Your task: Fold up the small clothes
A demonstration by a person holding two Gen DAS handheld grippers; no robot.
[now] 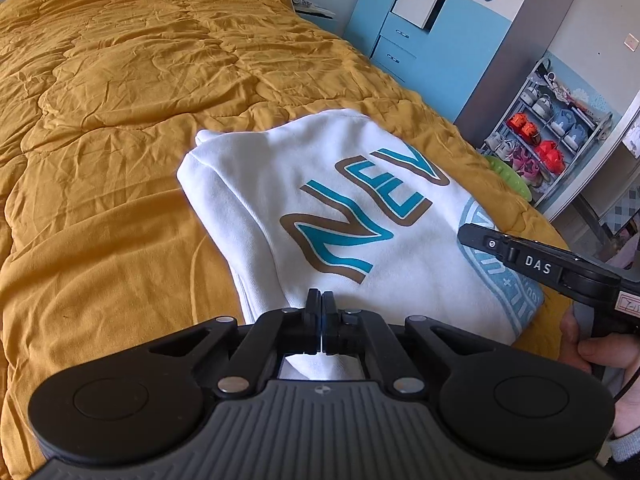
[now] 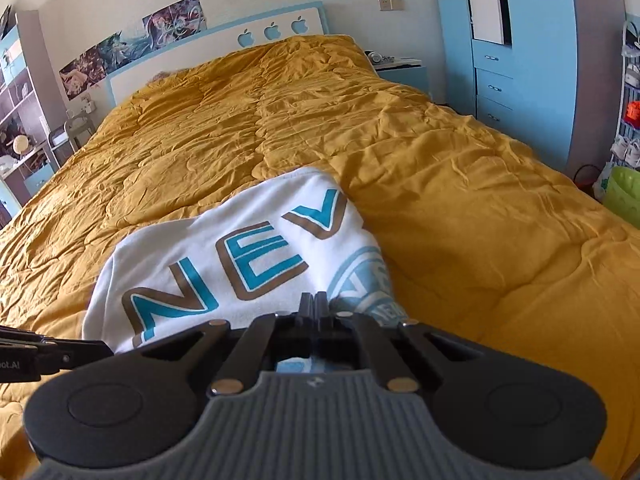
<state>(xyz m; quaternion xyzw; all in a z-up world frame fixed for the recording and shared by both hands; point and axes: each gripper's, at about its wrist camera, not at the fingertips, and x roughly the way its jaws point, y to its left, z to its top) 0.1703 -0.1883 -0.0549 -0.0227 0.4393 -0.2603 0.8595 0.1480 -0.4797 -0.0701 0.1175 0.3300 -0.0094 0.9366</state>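
Note:
A white sweatshirt (image 1: 360, 216) with teal and brown letters and a pale blue round print lies partly folded on the mustard quilt (image 1: 120, 100). My left gripper (image 1: 321, 300) is shut at the garment's near left edge. White cloth rises to its fingertips and shows beneath them. My right gripper (image 2: 316, 306) is shut at the near right edge over the round print (image 2: 360, 276), with cloth under its fingers. Each gripper shows in the other view: the right gripper (image 1: 466, 234) at the right, the left gripper (image 2: 108, 346) at the lower left.
The quilt covers the whole bed up to a white headboard (image 2: 224, 48). A blue wardrobe (image 2: 516, 60) and nightstand (image 2: 400, 68) stand to the right. Past the bed's right edge are a shoe rack (image 1: 548, 136) and a green basin (image 2: 624, 196). A person's hand (image 1: 600, 352) holds the right gripper.

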